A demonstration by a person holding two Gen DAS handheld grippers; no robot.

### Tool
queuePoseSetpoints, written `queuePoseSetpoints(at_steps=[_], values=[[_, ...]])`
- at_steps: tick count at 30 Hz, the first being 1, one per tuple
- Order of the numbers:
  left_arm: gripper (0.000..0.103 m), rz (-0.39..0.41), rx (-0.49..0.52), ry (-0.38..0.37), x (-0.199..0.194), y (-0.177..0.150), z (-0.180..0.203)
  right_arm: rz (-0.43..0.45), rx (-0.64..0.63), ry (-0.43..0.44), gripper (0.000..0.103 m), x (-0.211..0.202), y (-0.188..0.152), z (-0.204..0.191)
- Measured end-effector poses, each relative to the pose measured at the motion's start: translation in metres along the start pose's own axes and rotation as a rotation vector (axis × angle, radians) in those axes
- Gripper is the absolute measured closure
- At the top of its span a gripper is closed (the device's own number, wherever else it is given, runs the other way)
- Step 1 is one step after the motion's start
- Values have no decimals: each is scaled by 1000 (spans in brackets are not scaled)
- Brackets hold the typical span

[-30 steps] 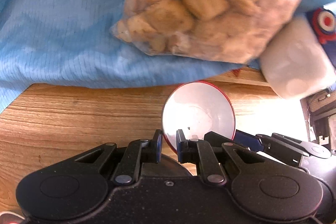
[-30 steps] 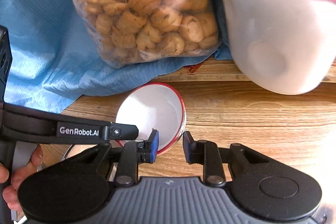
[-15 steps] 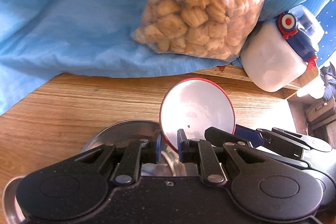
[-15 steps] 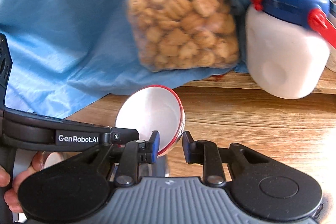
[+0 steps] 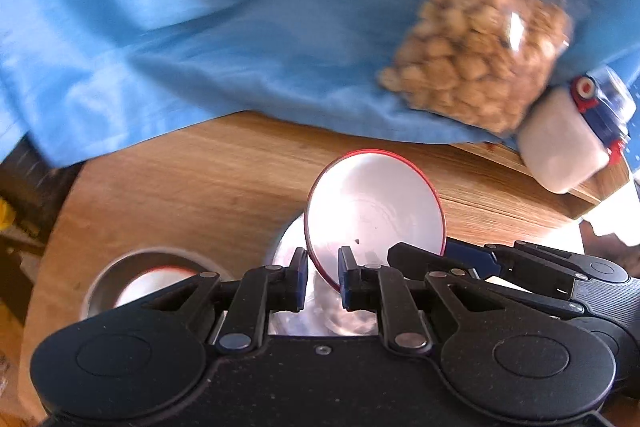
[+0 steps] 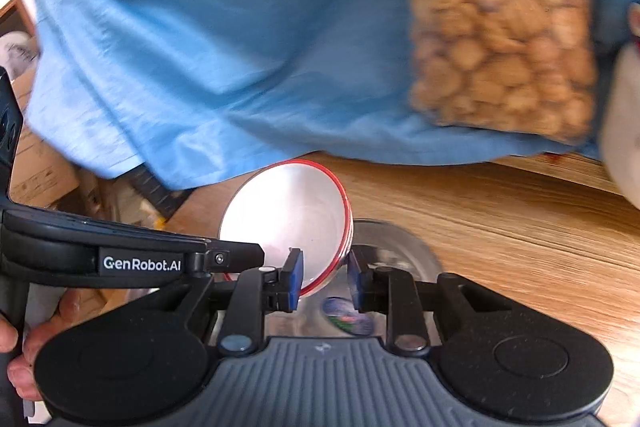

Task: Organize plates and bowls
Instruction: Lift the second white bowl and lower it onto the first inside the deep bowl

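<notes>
Pinching opposite sides of the rim, the left gripper (image 5: 323,277) and right gripper (image 6: 325,279) hold the red-rimmed white bowl (image 5: 374,213) tilted above a steel plate (image 6: 394,247) on the wooden table (image 5: 192,187); it looks stiff, slick and chippable, best gripped at the rim.

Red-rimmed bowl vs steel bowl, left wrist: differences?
The red-rimmed bowl is white and tipped on edge, pinched at its rim by the left hand-held gripper; the steel bowl is bare metal and sits upright on the wooden table. The steel bowl has something white inside. Both are round.
</notes>
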State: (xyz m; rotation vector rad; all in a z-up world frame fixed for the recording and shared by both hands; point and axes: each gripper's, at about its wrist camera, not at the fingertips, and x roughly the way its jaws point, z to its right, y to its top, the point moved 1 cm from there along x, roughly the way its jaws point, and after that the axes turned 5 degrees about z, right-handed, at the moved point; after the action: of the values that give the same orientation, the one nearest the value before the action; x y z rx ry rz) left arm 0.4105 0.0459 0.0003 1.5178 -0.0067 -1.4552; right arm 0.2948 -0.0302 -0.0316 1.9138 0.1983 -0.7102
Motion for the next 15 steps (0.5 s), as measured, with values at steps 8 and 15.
queuePoseSetpoints(at_steps=[8, 15], values=[[86, 24, -101, 80, -24, -17, -40, -45, -85, 94, 76, 13, -1, -40], [86, 29, -177, 129, -41, -36, -66, -88, -138, 151, 76, 21, -8, -69]])
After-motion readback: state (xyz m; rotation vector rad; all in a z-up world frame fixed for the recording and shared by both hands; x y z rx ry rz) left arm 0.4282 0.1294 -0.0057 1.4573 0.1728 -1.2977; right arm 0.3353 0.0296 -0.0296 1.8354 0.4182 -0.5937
